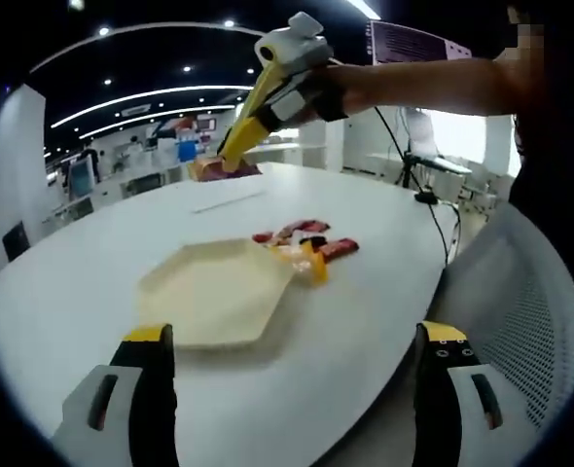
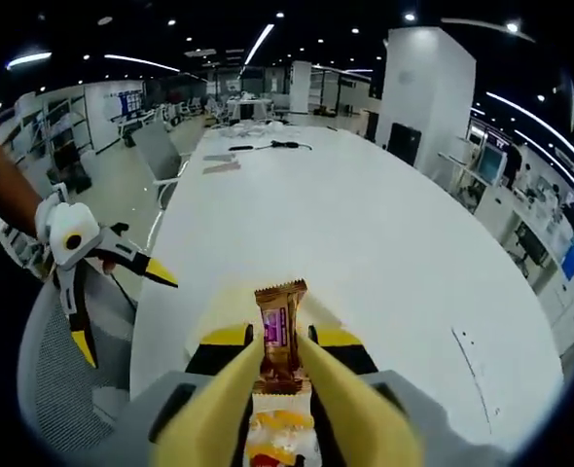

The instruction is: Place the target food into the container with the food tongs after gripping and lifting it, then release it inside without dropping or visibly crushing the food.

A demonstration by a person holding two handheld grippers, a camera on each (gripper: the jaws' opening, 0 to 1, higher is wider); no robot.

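On the large white oval worktop (image 1: 365,292) a shallow cream hexagonal tray (image 1: 214,292) lies in front of the left gripper (image 1: 292,389). Just beside the tray, at its far right edge, is a small heap of wrapped snack bars (image 1: 306,245). The right gripper (image 1: 236,146) hangs above the far part of the worktop, behind the heap. A grey mesh chair (image 1: 530,321) stands to the right of the worktop.

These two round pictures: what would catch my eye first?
In the right gripper view, a brown wrapped snack bar stands clamped between the right tool's yellow tips. In the left gripper view, a cream hexagonal plate lies on the white table, colourful snack packets beside it, with the left tool open below.
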